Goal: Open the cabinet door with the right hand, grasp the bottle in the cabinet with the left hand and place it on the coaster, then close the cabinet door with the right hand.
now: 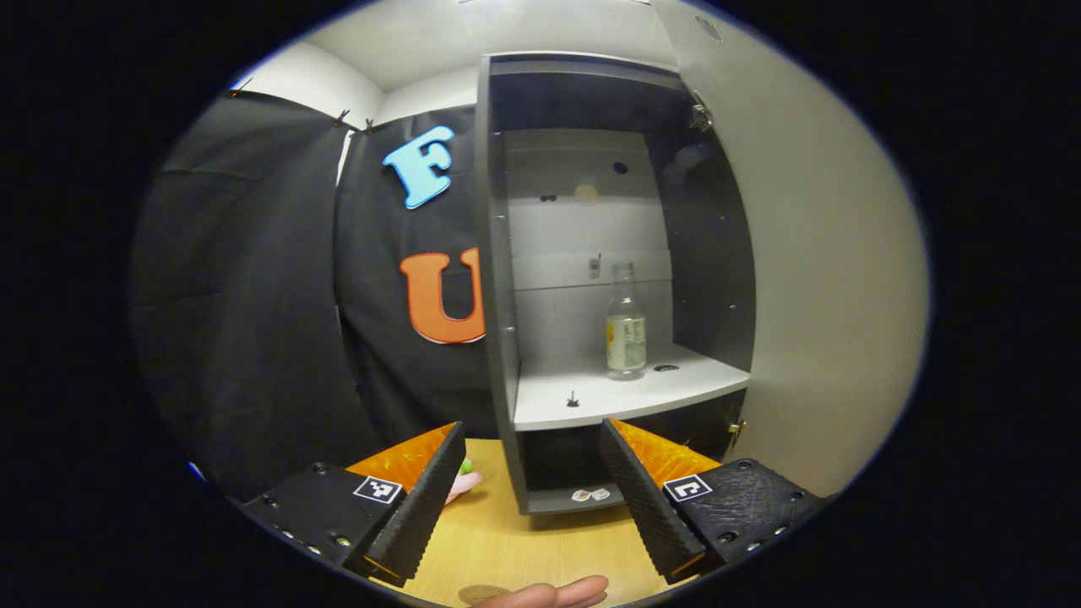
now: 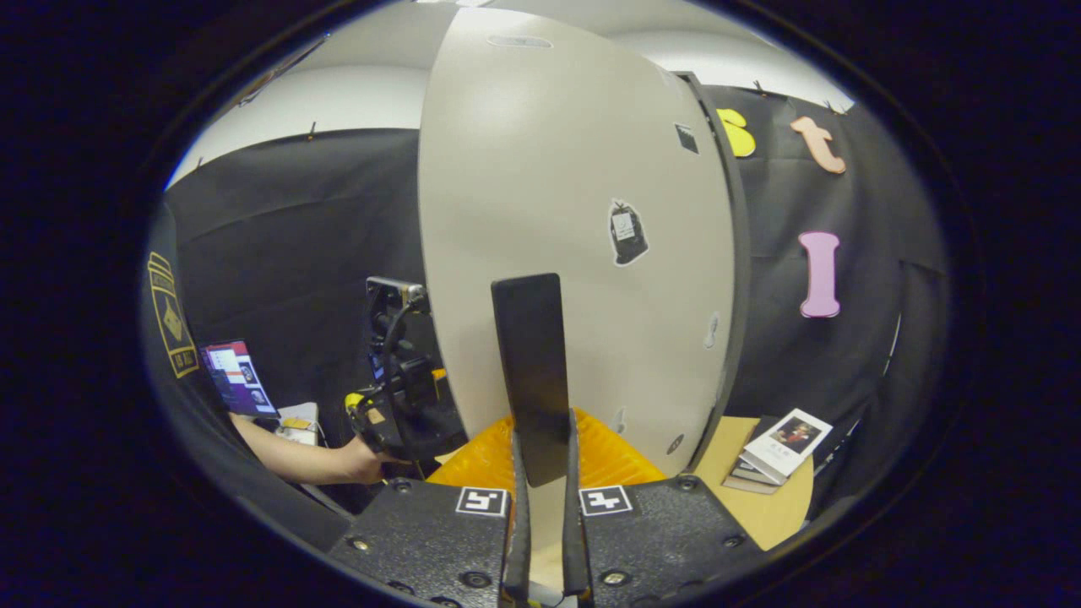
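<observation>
The grey cabinet (image 1: pixel 498 279) stands open in the left gripper view, its pale door (image 1: pixel 811 295) swung out to the right. A clear bottle (image 1: pixel 626 325) with a pale label stands upright on the white shelf (image 1: pixel 591 393), toward the back right. My left gripper (image 1: pixel 532 498) is open, low in front of the shelf and well short of the bottle. In the right gripper view my right gripper (image 2: pixel 545 507) is shut on the black door handle (image 2: pixel 532 371) of the door (image 2: pixel 574 186). The left gripper (image 2: pixel 397 397) shows beyond the door's edge, held by a hand (image 2: pixel 355 463).
The cabinet stands on a wooden table (image 1: pixel 507 540). A fingertip (image 1: pixel 557 593) and the edge of a round brown disc (image 1: pixel 477 594) lie at the bottom of the left gripper view. A small pink and green thing (image 1: pixel 463 481) sits left of the cabinet. Books (image 2: pixel 781 447) lie on the table's right side.
</observation>
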`<state>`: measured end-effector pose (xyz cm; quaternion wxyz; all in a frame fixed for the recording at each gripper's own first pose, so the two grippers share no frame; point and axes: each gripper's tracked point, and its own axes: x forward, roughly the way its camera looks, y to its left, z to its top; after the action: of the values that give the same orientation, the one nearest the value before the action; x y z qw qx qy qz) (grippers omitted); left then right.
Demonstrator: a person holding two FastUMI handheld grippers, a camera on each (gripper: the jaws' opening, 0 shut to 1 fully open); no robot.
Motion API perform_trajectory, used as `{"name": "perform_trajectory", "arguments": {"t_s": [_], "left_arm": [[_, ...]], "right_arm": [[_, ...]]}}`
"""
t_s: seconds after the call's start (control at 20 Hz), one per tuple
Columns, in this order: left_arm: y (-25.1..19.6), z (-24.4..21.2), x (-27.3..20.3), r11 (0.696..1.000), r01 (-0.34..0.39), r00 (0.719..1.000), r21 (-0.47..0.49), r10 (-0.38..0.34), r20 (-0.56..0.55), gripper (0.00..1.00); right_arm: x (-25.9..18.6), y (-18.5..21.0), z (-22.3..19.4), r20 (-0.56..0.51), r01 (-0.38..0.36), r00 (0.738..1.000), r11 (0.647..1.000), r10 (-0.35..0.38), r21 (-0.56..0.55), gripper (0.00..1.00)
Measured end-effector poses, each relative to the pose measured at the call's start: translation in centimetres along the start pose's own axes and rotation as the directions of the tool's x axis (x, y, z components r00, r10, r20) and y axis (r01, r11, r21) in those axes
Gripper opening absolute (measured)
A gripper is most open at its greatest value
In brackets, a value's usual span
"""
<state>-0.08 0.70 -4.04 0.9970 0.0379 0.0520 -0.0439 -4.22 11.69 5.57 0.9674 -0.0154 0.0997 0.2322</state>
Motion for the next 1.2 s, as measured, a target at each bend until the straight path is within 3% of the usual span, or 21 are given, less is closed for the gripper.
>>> {"name": "perform_trajectory", "arguments": {"t_s": [0.35, 0.6, 0.75, 0.95, 1.0, 1.2], "left_arm": [[-6.0, 4.6, 7.5, 0.995, 0.098, 0.993, -0.013, -0.097, 0.071, 0.96], [-8.2, 5.4, 13.3, 0.995, 0.097, 0.993, 0.0, -0.097, 0.073, 0.96], [-9.6, 5.1, 16.8, 0.994, 0.109, 0.993, -0.01, -0.109, 0.051, 0.96], [-10.6, 5.0, 21.0, 0.996, 0.087, 0.996, -0.004, -0.087, 0.028, 0.96], [-10.4, 4.6, 21.6, 0.997, 0.072, 0.997, -0.001, -0.072, 0.011, 0.96], [-10.5, 4.5, 23.7, 0.999, 0.05, 0.999, -0.014, -0.05, 0.005, 0.96]], "right_arm": [[-0.2, -1.4, -0.2, 0.031, 0.112, 0.993, 0.993, -0.113, 0.041, 0.17], [-0.9, -2.3, -0.1, 0.039, 0.205, 0.977, 0.974, -0.209, 0.092, 0.17], [-2.5, -3.7, -0.2, 0.069, 0.274, 0.955, 0.948, -0.288, 0.158, 0.17], [-3.4, -6.5, -0.2, 0.073, 0.358, 0.925, 0.92, -0.373, 0.159, 0.14], [-3.9, -7.1, -0.2, 0.07, 0.386, 0.914, 0.91, -0.399, 0.15, 0.21], [-5.4, -9.5, -0.5, 0.066, 0.466, 0.875, 0.871, -0.48, 0.157, 0.31]]}}
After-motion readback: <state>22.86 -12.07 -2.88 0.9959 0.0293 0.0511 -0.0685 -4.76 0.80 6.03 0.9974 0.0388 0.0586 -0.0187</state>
